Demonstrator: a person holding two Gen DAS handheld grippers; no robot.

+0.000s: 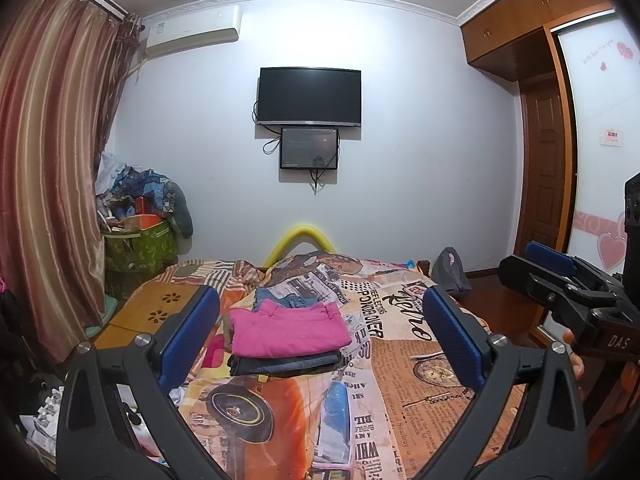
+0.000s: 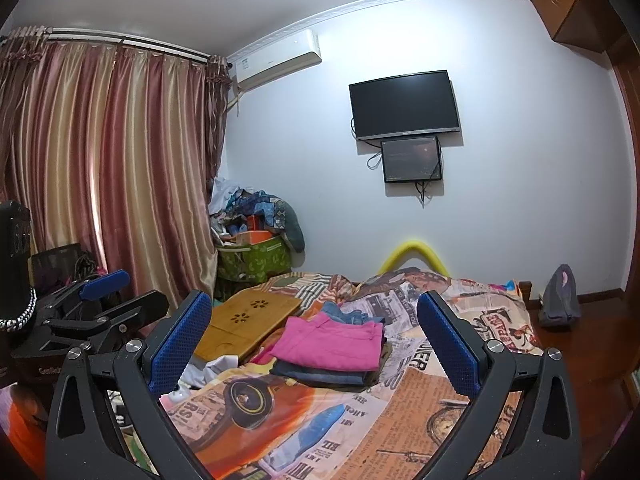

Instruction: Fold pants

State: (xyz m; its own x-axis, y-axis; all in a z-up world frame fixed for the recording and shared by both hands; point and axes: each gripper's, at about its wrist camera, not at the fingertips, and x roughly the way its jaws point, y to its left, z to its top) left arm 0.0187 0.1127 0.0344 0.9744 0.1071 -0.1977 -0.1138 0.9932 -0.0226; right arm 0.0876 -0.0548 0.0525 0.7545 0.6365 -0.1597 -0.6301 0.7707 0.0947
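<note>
Pants: pink pair (image 1: 289,330) folded flat atop a small stack of folded clothes (image 1: 286,364) mid-bed, on the printed bedspread (image 1: 416,392). Left gripper (image 1: 320,336) and right gripper (image 2: 314,342) both w/ fingers spread wide, holding nothing, above the near end of the bed, well apart from the stack. Wooden tray (image 2: 248,324) just left of it.

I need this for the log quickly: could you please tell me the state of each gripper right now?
Left gripper: open, holding nothing, raised above the bed.
Right gripper: open, holding nothing, pointed towards the folded pink pants.
</note>
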